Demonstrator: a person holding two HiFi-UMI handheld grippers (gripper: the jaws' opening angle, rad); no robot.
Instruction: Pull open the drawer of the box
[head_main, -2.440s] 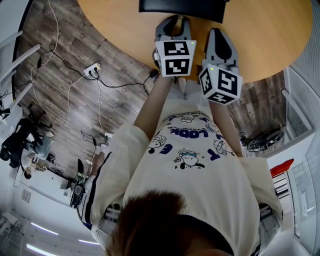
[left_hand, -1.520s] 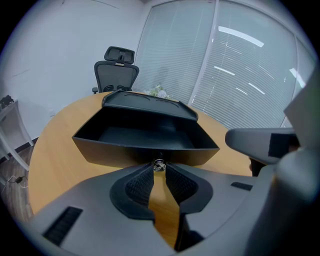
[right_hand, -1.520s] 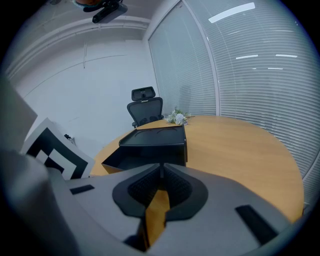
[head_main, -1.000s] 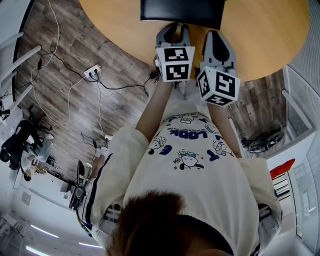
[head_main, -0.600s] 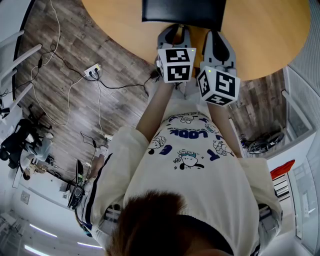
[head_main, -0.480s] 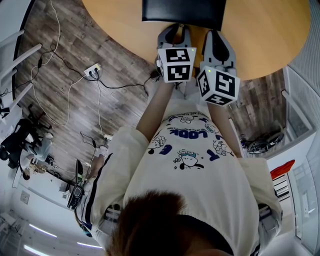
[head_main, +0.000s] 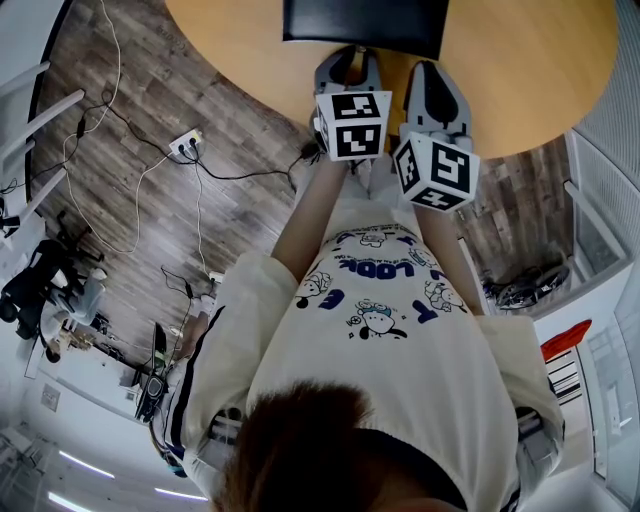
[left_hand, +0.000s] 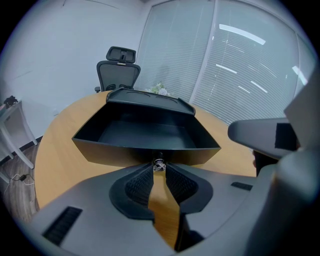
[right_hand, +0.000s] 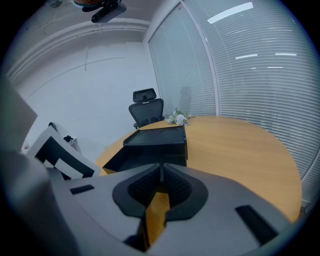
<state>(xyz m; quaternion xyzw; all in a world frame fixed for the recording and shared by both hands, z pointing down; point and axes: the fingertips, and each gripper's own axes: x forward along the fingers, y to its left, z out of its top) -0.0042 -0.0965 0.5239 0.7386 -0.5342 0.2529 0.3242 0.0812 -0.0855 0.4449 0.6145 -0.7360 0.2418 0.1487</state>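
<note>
Scarcely anything has moved since earlier. Left gripper (left_hand: 159, 170) clamped on drawer (left_hand: 120, 150) knob (left_hand: 159, 165); right gripper (right_hand: 161, 174) closed, empty. Drawer stands open on desk (left_hand: 55, 160). Judged light, rigid; small knob may slip.

Black box (left_hand: 145, 97) sits on the round wooden surface (left_hand: 60, 165); its drawer (left_hand: 145, 150), a wide black tray, stands pulled well out; a small shiny knob (left_hand: 159, 165) at its front centre is pinched in the left tool (left_hand: 159, 169).
</note>
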